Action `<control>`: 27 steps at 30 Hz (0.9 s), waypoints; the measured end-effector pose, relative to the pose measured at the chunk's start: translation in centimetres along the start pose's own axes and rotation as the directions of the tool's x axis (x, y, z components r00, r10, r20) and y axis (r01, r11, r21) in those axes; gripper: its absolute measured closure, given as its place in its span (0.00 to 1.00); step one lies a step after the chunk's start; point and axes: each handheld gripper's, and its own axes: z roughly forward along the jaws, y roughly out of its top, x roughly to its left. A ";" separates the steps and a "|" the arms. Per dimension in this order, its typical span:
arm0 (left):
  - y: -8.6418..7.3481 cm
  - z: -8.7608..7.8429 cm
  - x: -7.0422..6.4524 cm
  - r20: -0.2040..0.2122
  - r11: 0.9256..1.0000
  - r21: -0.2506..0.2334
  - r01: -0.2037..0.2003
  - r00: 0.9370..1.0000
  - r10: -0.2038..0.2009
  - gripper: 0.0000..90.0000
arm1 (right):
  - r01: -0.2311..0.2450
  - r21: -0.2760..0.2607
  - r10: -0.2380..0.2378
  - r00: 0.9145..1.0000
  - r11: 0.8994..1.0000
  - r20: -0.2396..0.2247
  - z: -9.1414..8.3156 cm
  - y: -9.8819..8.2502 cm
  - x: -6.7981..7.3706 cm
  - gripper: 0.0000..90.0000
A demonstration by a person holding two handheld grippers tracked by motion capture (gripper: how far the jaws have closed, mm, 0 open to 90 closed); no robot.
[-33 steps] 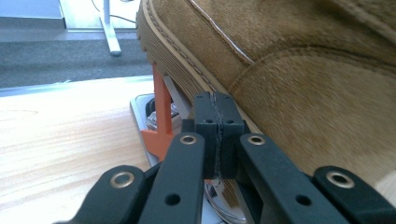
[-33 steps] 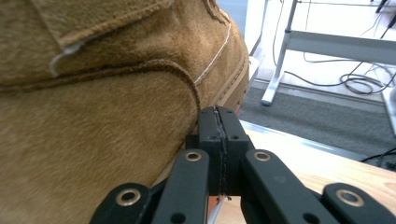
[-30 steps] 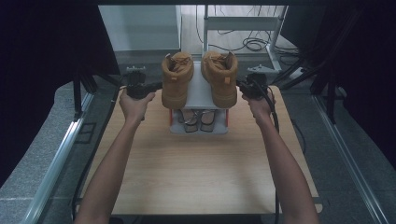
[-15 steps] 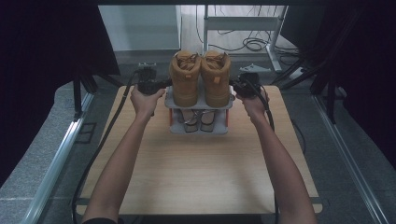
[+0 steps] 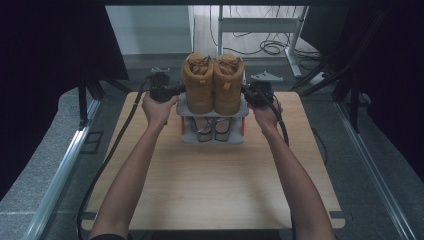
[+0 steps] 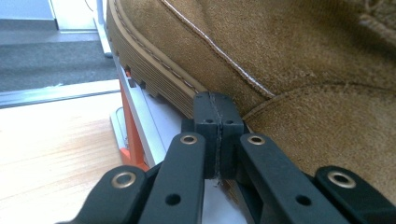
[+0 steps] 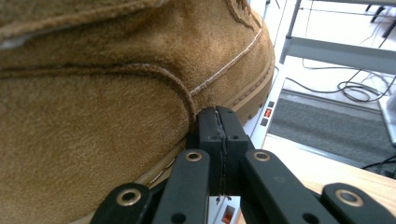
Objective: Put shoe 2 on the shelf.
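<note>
Reaching up from the bottom of the high view, two forearms ran over the wooden table point(image 5: 210, 185) to a small two-tier shoe rack point(image 5: 212, 137) at frame centre. The left gripper point(image 5: 167, 93) sat against the rack's left side, the right gripper point(image 5: 252, 93) against its right. In each gripper view the jaws were pressed fully together, holding nothing, tips touching the sole edge of a tan suede boot. The left boot point(image 6: 289, 70) and right boot point(image 7: 93, 107) stood side by side, touching, on the rack's top shelf, with dark shoes point(image 5: 212, 129) on the lower tier.
</note>
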 end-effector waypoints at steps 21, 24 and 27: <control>-0.5 -3.8 0.8 0.025 0.999 -0.050 -0.012 1.000 0.013 1.00 | -0.015 -0.054 0.014 1.000 0.998 -0.025 -2.8 -0.5 -1.3 0.99; -0.7 -4.1 1.0 0.027 0.998 -0.055 -0.011 1.000 0.013 1.00 | -0.031 -0.068 0.029 0.999 0.997 -0.039 -3.2 -0.7 -1.4 0.99; -1.0 -4.5 0.9 0.031 0.998 -0.060 -0.018 0.999 0.020 1.00 | -0.050 -0.083 0.046 0.997 0.995 -0.058 -3.6 -0.8 -1.6 0.99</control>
